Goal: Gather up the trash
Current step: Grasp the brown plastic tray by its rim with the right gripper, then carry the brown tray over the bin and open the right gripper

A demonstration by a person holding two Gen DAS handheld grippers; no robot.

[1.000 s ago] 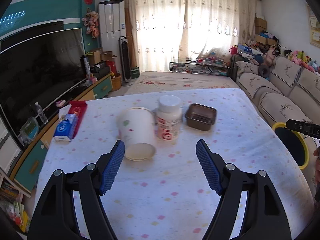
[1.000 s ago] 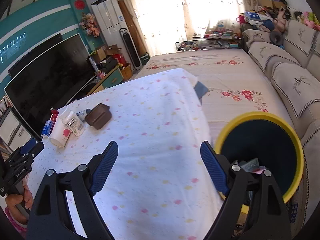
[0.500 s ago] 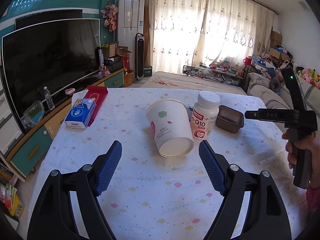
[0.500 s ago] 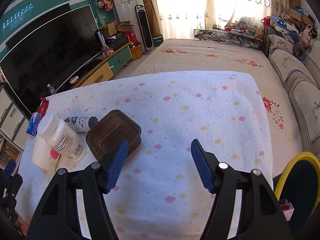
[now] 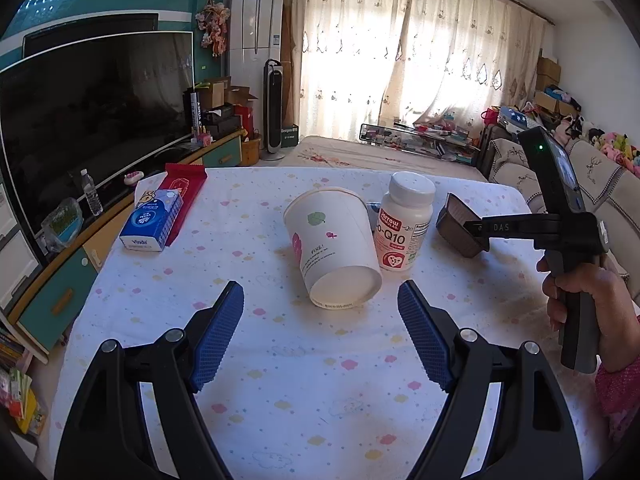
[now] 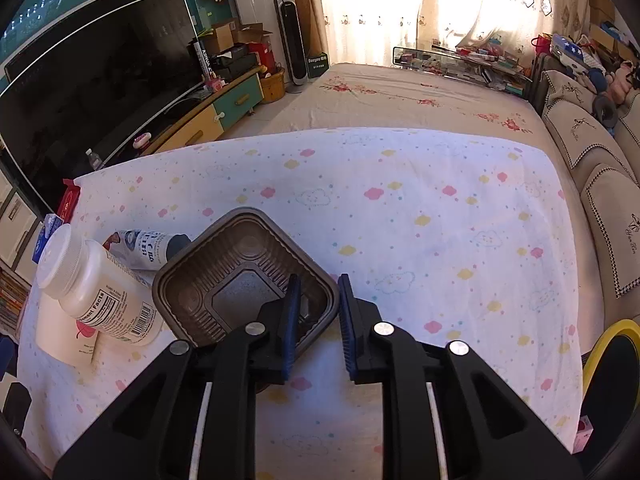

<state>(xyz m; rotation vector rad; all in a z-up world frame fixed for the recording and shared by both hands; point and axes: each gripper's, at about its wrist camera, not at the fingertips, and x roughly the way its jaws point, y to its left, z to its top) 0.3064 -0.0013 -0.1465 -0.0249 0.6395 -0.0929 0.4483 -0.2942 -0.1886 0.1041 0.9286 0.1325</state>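
A white paper cup point(image 5: 334, 246) lies tipped on the clouded tablecloth, next to an upright white pill bottle point(image 5: 404, 226). My left gripper point(image 5: 320, 332) is open and empty, just short of the cup. A brown plastic tray point(image 6: 244, 280) sits to the right; it also shows in the left wrist view point(image 5: 458, 226). My right gripper point(image 6: 318, 320) straddles the tray's near right rim, one finger inside and one outside, jaws nearly closed on the wall. A small tube point(image 6: 146, 250) lies behind the bottle point(image 6: 96, 292).
A blue tissue pack point(image 5: 154, 220) and a red packet point(image 5: 186, 192) lie at the table's left side. A yellow-rimmed bin point(image 6: 612, 356) stands off the table's right edge. A TV and cabinet are to the left, a sofa to the right.
My right gripper moved left and down to the brown tray and narrowed its jaws around the rim. My left gripper swung slightly and came closer to the cup.
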